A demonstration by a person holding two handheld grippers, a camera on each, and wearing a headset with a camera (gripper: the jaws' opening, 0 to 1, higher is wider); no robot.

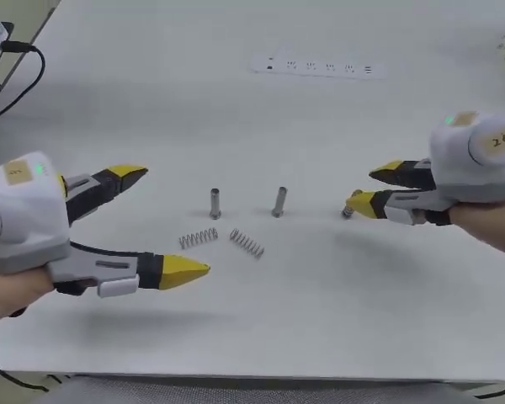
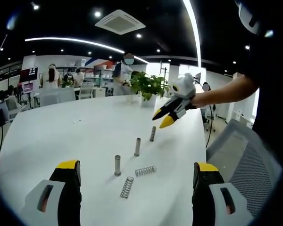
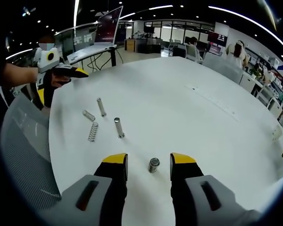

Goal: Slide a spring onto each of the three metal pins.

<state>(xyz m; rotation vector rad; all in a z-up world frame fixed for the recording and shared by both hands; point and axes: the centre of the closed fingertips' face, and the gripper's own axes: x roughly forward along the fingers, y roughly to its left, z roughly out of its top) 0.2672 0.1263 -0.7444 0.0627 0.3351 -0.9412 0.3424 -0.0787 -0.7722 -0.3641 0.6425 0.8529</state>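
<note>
1. Three metal pins (image 1: 215, 203) stand upright in a row on the white counter (image 1: 320, 320).
2. Two springs (image 1: 199, 238) lie loose just in front of the two left pins.
3. We hold the left tongs (image 1: 177, 220) wide open and empty, beside the springs.
4. Our right tongs (image 3: 148, 159) are parted around the third pin (image 3: 153, 165), clear of it.
5. We read "26" on a round sticker (image 1: 501, 140) atop the right tongs.

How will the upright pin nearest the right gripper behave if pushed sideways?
The pin stands upright on a narrow base, so it would probably tip. Being round, it may then roll on the table. It looks metal, likely stiff.
</note>
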